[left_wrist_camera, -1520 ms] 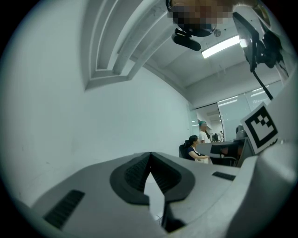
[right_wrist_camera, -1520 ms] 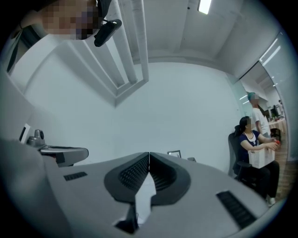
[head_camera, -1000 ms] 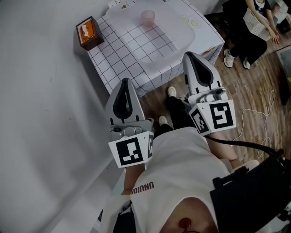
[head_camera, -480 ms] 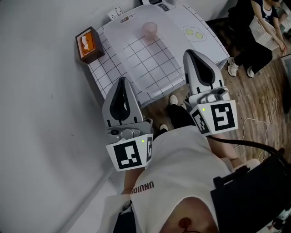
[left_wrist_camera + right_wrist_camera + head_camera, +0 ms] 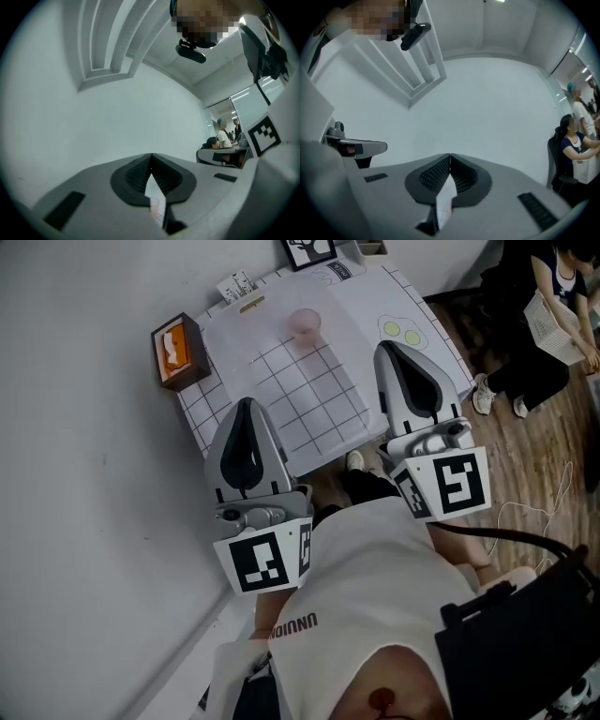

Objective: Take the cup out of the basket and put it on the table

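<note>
A pink cup [image 5: 306, 322] stands upright inside a translucent basket [image 5: 234, 362] on the grid-cloth table [image 5: 199, 407] in the head view. My left gripper [image 5: 246, 404] is held up short of the table's near edge, its jaws meeting at the tip with nothing between them. My right gripper [image 5: 388, 346] hovers over the basket's near right corner, shut too and empty. Both are well apart from the cup. In the left gripper view the left gripper [image 5: 151, 155] points at a bare wall; the right gripper [image 5: 450, 154] does likewise in its own view.
An orange tissue box [image 5: 173, 351] sits at the table's left corner. A marker card [image 5: 309, 249] and a small label [image 5: 236, 287] stand along the far edge, with a yellow-dotted sticker [image 5: 401, 332] at right. A seated person [image 5: 553, 306] and a cable [image 5: 534, 493] occupy the wooden floor.
The table and basket have slid toward the top of the head view, showing more of the far edge. The left gripper drifted slightly left and up. Both grippers stay shut.
</note>
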A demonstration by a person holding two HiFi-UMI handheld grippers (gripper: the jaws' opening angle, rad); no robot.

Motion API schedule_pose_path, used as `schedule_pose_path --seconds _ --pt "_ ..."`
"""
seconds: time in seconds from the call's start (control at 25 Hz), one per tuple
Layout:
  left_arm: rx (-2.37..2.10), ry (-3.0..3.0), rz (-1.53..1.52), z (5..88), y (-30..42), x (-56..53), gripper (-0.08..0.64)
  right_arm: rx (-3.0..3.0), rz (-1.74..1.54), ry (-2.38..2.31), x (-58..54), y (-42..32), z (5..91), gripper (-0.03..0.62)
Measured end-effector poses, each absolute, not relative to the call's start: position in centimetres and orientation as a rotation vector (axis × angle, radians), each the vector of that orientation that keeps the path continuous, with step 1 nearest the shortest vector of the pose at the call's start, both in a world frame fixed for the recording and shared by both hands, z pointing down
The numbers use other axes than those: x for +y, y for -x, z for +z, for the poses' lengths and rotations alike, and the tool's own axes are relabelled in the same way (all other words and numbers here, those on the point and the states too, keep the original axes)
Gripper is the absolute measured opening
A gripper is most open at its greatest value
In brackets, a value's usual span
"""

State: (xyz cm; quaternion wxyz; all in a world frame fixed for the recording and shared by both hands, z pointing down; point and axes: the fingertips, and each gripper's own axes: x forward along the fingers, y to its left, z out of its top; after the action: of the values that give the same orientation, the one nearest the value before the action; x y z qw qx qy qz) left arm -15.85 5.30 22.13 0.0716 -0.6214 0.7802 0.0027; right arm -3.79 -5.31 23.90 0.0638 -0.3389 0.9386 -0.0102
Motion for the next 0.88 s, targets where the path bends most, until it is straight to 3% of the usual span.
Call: schedule_pose_path --seconds 0.88 --pt "2.325 1.851 -0.187 21.0 14.7 -3.8 0.012 2.874 -0.170 0.915 -12.1 1.3 25.3 0.020"
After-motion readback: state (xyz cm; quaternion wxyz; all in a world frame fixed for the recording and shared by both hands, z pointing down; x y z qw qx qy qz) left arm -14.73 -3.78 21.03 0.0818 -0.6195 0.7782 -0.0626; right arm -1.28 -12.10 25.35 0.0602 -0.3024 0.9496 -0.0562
